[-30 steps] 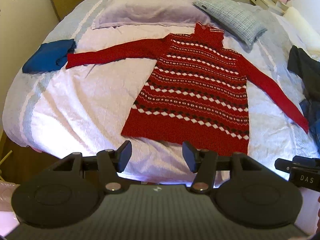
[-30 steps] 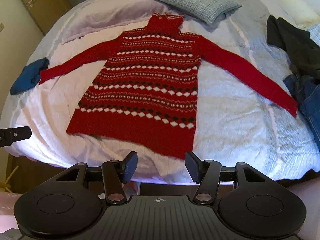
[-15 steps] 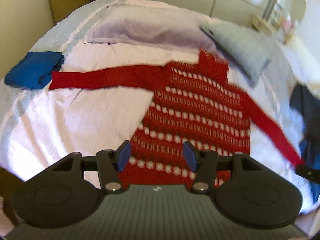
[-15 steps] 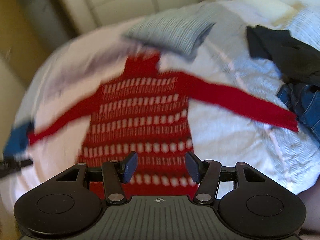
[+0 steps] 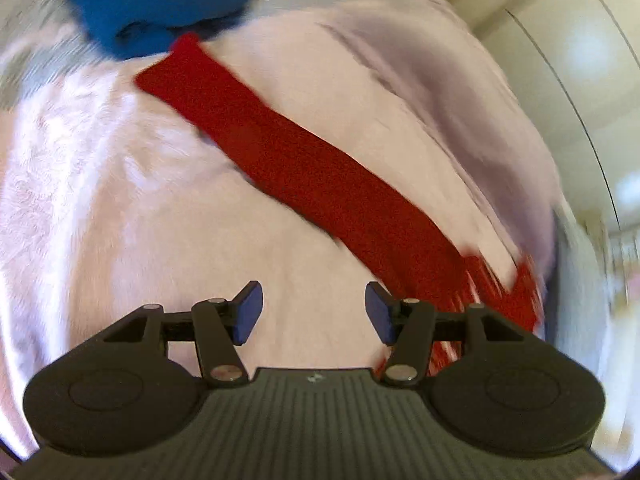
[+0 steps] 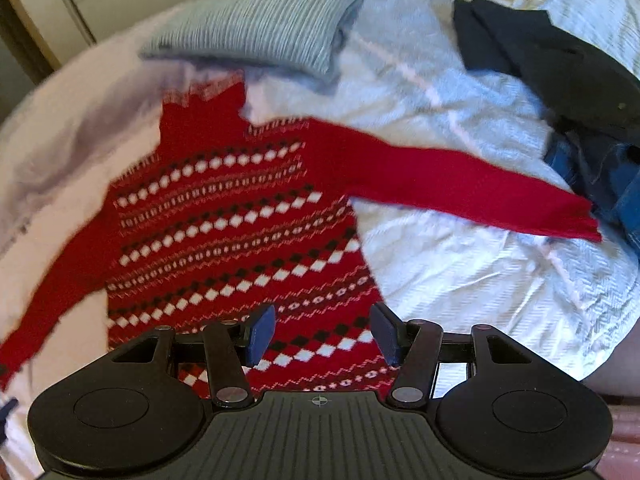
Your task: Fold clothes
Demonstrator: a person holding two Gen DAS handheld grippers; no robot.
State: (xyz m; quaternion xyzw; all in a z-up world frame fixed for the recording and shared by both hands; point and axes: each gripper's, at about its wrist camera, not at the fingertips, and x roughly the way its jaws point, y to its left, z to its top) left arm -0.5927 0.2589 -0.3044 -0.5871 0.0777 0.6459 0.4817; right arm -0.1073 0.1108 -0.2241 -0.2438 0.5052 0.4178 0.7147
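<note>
The red patterned sweater (image 6: 240, 232) lies flat and spread on the bed (image 6: 460, 280), body near me, collar far, both sleeves stretched outward and nothing doubled over. One sleeve (image 5: 304, 168) runs to the far left, its cuff touching a blue garment (image 5: 148, 4); the other sleeve (image 6: 460, 184) reaches right toward dark clothes (image 6: 560, 64). My left claw (image 5: 314, 312) hangs released over bare sheet just beside that left sleeve; my right claw (image 6: 322, 334) is released too, above the sweater's body. I judge a sleeve fold is in hand: pinching the sleeve, then carrying it across. No readable writing.
</note>
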